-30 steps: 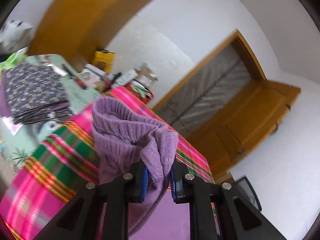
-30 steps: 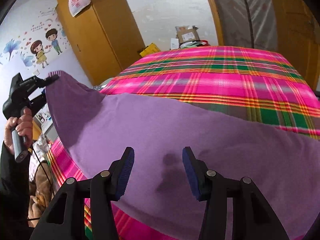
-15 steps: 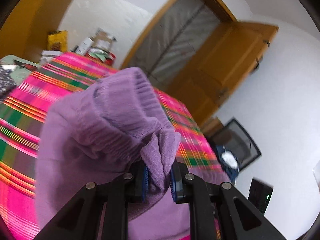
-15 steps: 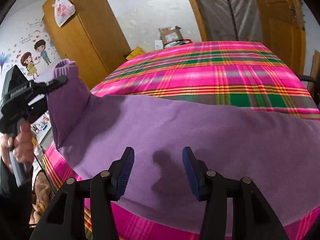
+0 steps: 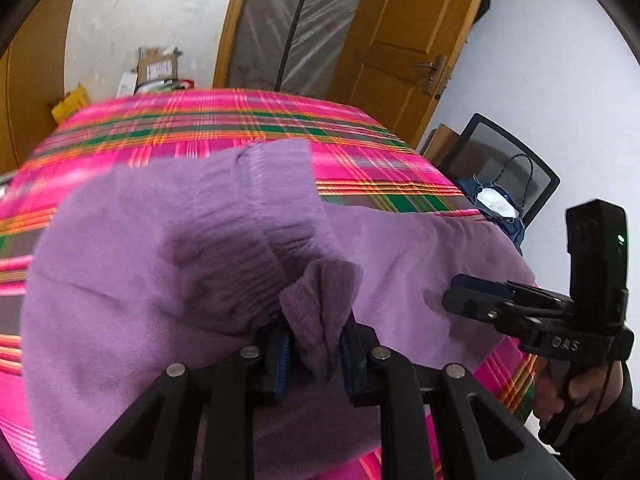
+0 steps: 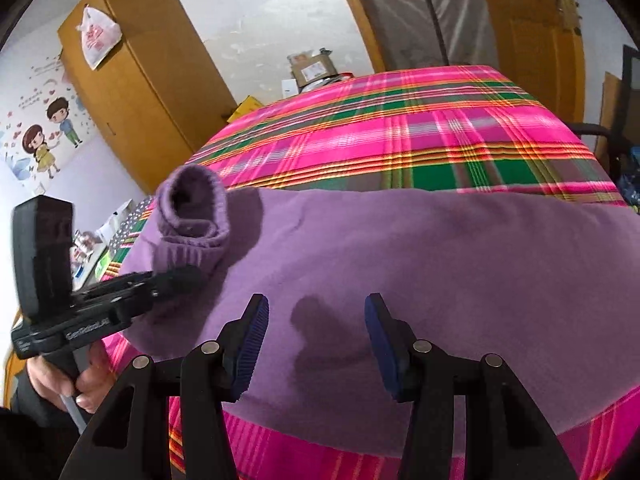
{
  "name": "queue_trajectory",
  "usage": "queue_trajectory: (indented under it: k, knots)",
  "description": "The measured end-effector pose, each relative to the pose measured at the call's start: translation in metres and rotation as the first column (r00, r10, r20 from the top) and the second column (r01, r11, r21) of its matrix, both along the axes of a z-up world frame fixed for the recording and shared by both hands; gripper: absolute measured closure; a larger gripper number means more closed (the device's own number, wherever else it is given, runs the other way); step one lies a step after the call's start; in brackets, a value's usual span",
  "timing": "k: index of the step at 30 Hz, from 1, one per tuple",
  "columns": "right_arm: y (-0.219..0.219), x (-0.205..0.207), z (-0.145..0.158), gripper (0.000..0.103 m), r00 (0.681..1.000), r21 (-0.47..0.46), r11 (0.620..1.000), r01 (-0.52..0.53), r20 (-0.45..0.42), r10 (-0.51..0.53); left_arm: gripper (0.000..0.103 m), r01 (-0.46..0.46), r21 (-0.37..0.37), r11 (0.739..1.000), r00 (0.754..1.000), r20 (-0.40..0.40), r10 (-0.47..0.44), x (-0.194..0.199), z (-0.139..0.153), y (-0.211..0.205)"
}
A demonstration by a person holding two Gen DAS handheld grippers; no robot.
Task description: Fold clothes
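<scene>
Two grippers work one sweater [image 6: 420,264] spread on the plaid bed [image 6: 400,136]: the right gripper [image 6: 316,344] hovers with jaws wide over the near hem, while the left gripper [image 5: 314,354] pinches the ribbed cuff [image 6: 192,216], apparently carrying the sleeve inward for a fold.

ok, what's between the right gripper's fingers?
Nothing gripped. In the right wrist view the right gripper is open above the flat purple sweater, with only that fabric and the gripper's shadow in the gap.
</scene>
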State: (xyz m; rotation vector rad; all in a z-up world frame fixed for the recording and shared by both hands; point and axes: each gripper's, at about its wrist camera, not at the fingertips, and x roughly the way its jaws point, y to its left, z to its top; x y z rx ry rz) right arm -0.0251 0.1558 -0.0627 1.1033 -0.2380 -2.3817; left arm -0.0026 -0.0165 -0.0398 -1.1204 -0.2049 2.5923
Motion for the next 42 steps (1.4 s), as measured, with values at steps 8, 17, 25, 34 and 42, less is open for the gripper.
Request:
queue_trajectory:
  k: [8, 17, 25, 34, 42]
  knots:
    - [-0.007, -0.005, 0.0, 0.051, 1.0, -0.027, 1.0, -0.006, 0.015, 0.007, 0.074, 0.019, -0.13, 0.991, 0.996, -0.083, -0.03, 0.02, 0.011, 0.01]
    - [-0.015, -0.002, 0.002, 0.051, 0.999, -0.029, 0.999, -0.026, 0.017, 0.027, 0.067, 0.042, -0.097, 0.994, 0.988, -0.147, -0.056, 0.028, 0.023, 0.004]
    - [-0.021, 0.002, 0.009, 0.051, 0.999, -0.049, 0.998, -0.046, 0.008, 0.047, 0.066, -0.125, 0.02, 0.992, 0.979, -0.157, 0.127, 0.039, 0.026, -0.059]
    - [-0.044, 0.0, 0.012, 0.051, 0.991, -0.095, 0.987, -0.128, 0.02, 0.13, 0.06, -0.465, 0.181, 0.867, 0.885, 0.069, 0.46, 0.068, -0.02, -0.181]
    - [-0.062, -0.01, 0.008, 0.051, 0.98, -0.189, 0.968, -0.162, 0.085, 0.18, 0.058, -0.425, 0.333, 0.842, 0.905, 0.168, 0.391, 0.059, -0.034, -0.189]
